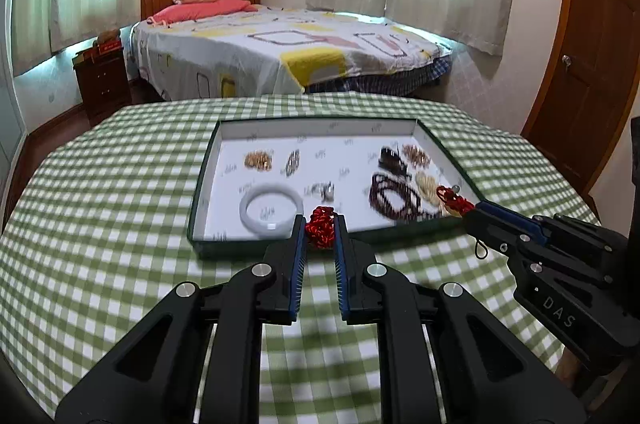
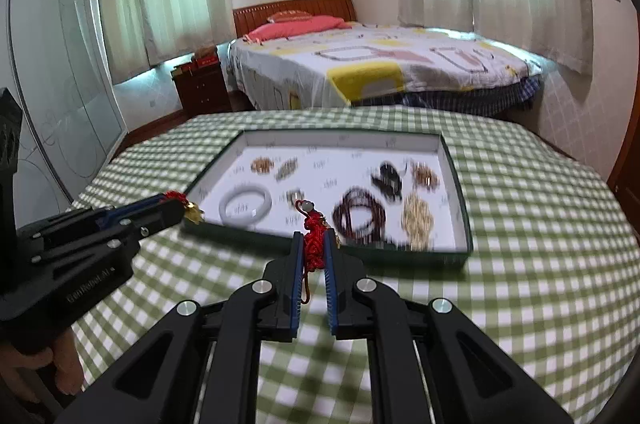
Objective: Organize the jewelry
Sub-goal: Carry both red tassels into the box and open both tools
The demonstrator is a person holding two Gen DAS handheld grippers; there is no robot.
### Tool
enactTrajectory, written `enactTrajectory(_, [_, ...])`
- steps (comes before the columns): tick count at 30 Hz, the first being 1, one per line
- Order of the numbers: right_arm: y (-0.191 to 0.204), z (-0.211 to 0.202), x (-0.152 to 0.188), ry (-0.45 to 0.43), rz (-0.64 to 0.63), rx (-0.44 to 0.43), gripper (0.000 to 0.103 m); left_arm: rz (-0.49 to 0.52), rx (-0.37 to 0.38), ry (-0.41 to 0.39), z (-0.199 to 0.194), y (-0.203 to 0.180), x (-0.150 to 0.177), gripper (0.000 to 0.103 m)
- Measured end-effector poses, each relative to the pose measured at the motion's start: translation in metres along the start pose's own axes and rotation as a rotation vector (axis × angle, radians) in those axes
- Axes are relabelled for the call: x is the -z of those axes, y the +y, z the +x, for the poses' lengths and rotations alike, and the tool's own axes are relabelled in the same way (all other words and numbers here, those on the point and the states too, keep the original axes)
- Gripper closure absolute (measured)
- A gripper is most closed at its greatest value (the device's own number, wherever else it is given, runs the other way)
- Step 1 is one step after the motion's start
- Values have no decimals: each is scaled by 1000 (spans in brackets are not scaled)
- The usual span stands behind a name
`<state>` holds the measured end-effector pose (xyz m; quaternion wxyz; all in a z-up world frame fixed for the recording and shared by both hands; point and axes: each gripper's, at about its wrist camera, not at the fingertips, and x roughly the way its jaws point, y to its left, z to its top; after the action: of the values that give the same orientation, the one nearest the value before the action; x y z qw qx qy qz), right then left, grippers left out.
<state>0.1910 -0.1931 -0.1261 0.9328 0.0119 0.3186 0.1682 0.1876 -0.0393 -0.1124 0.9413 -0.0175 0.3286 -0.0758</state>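
Red knotted cords sit clamped in both sets of fingers, left gripper [image 1: 320, 230] and right gripper [image 2: 313, 248] alike, each just short of the jewelry tray's [image 1: 256, 251] near rim, with the tray ahead.

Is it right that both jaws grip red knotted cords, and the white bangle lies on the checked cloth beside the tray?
Not quite. The white bangle lies inside the tray, in its near left corner, as the left wrist view shows. The left gripper and the right gripper do each clamp a red knotted cord.
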Motion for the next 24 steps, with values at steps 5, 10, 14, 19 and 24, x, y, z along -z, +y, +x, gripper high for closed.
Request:
enactTrajectory(5, [-1, 5, -28, -51, -13, 5, 93, 11, -8, -53, 7, -2, -26, 89])
enactTrajectory(10, [-3, 15, -59, -101, -29, 14, 93, 17, -18, -102, 16, -4, -54, 89])
enactTrajectory(14, [-7, 26, -79, -129, -34, 21, 93, 18, -28, -137, 29, -6, -74, 89])
enactTrajectory(19, [-17, 51, -94, -124, -25, 29, 93, 43, -79, -153, 60, -9, -88, 89])
enactTrajectory(24, [-30, 94, -85, -55, -3, 41, 93, 28, -103, -62, 112, -5, -85, 89])
